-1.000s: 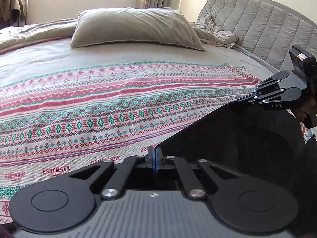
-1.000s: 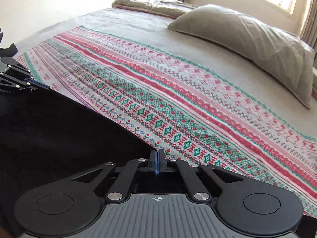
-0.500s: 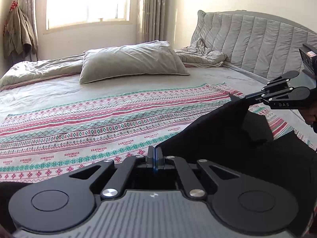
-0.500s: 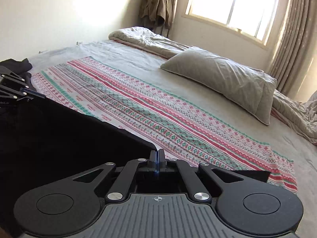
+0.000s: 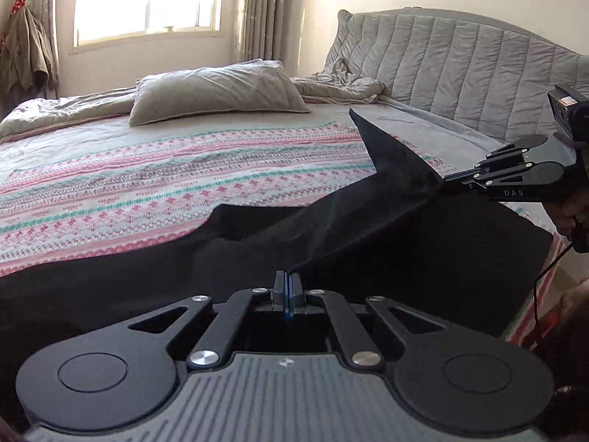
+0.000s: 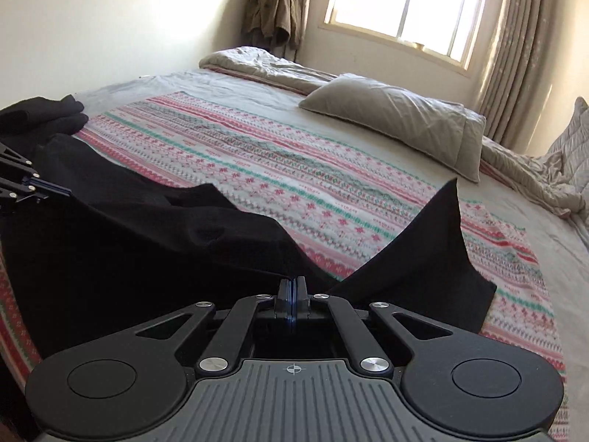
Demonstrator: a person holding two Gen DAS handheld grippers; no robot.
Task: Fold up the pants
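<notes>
At the far left of the room a jacket (image 6: 276, 3) hangs in the corner beside the bright window (image 6: 408, 0), with a rumpled grey duvet (image 6: 257, 62) heaped on the bed (image 5: 92, 129) beneath it. Along the near edge of the bed, on top of a striped patterned blanket (image 5: 147, 191), lie the black pants (image 5: 110, 287), spread from the left side across to the right.

The left hand-held gripper (image 5: 286, 291) has its jaws pressed together, pinching an edge of the pants; the cloth rises from the blanket in a taut ridge toward the other tool. A grey pillow (image 5: 217, 92) rests across the middle of the bed behind the blanket, well apart from the pants.

Further right, the right hand-held gripper (image 6: 292, 296) is likewise clamped tight on the black cloth, holding it lifted off the bed. Just beyond its grip, a corner of the pants (image 6: 441, 228) stands up in a pointed peak. The person's hand (image 5: 574, 210) shows only in part behind that tool, at the right edge of the left wrist view, with a thin cable hanging below it. Behind, a crumpled sheet (image 5: 342, 84) lies against the quilted grey headboard (image 5: 460, 62).
</notes>
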